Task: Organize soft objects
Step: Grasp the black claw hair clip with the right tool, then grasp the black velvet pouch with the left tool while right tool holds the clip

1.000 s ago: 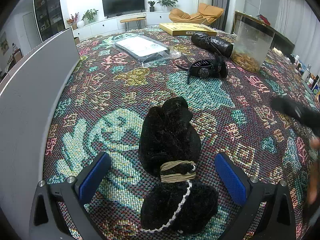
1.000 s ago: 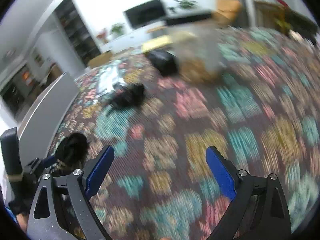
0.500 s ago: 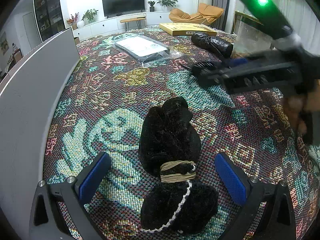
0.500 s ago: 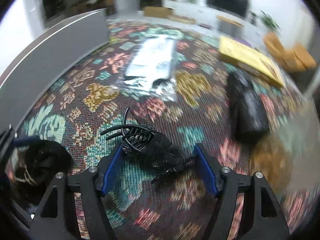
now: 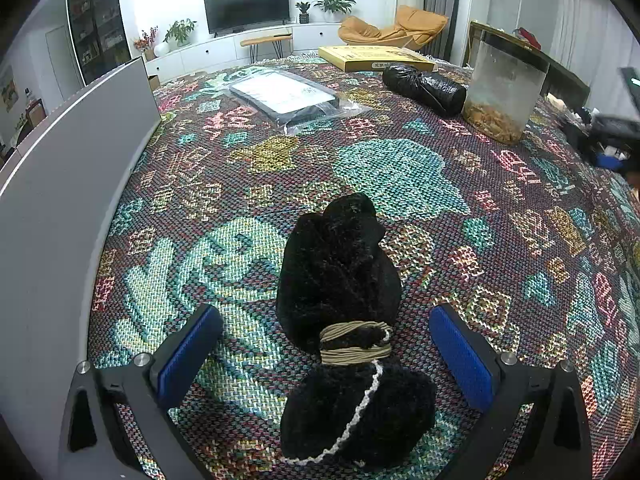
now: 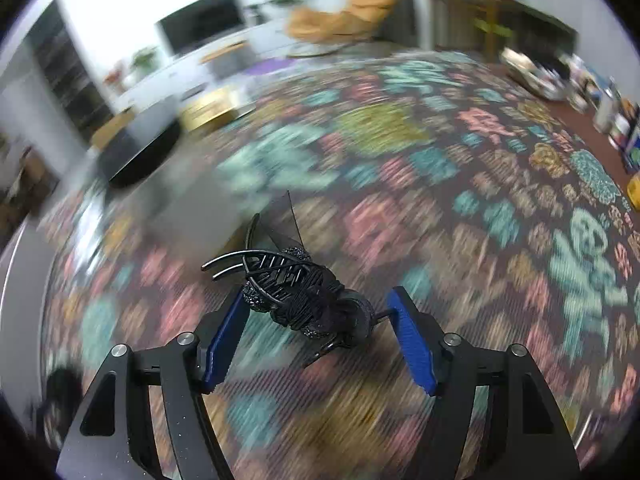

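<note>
Living room behind: TV [image 5: 247, 6], white cabinet, orange chair [image 5: 394, 26]. You're working over a patterned woven cloth [image 5: 400, 168] with a grey board [image 5: 60, 184] along its left edge.

Left gripper [image 5: 326, 346]: jaws wide apart, blue pads well clear of the black fuzzy bundle [image 5: 340, 280] lying on the cloth between them. Bundle is tied at the waist with tan cord [image 5: 355, 342], white trim on the near lobe. Nothing gripped.

Right gripper [image 6: 316, 336]: black hair clip [image 6: 296, 292] sits between the pads, teeth pointing up-left. Left pad is against the clip body, right pad touches only a thin prong sticking out. Jaws are opening, but the clip is carried, sharp against a motion-blurred cloth, so it counts as clamped. In the left view your right gripper is just a dark smear at the far right edge.

Far side of the cloth: flat package in clear plastic [image 5: 288, 96], yellow box [image 5: 376, 58], black plastic roll [image 5: 424, 86], clear jar [image 5: 502, 88] with brown bits at the bottom
</note>
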